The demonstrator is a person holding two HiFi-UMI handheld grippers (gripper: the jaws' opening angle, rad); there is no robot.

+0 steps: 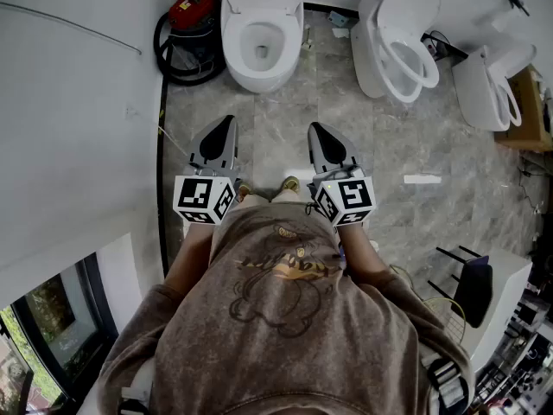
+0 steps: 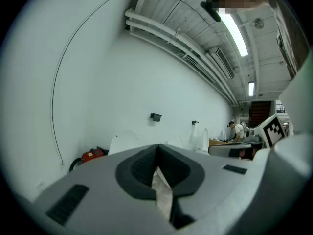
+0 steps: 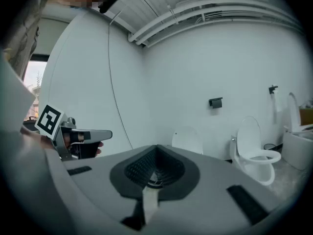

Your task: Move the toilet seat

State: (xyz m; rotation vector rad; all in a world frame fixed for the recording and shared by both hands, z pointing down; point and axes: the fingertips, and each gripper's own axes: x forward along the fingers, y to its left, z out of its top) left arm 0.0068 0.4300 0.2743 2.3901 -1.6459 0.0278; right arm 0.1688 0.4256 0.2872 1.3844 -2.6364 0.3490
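Three white toilets stand along the far wall. The nearest one (image 1: pixel 259 41) is straight ahead with its lid raised against the wall; whether its seat is up or down I cannot tell. My left gripper (image 1: pixel 226 121) and right gripper (image 1: pixel 316 128) are held side by side at waist height, well short of it, both shut and empty. In the left gripper view the closed gripper (image 2: pixel 157 154) points toward the raised lid (image 2: pixel 124 141). In the right gripper view the closed gripper (image 3: pixel 155 156) faces the same lid (image 3: pixel 187 140) and a second toilet (image 3: pixel 254 153).
A red vacuum (image 1: pixel 192 11) with a black hose sits left of the nearest toilet. A second toilet (image 1: pixel 397 46) and a third (image 1: pixel 494 89) stand to the right. A white wall (image 1: pixel 78 128) runs along the left. A small black stand (image 1: pixel 471 284) is at the right.
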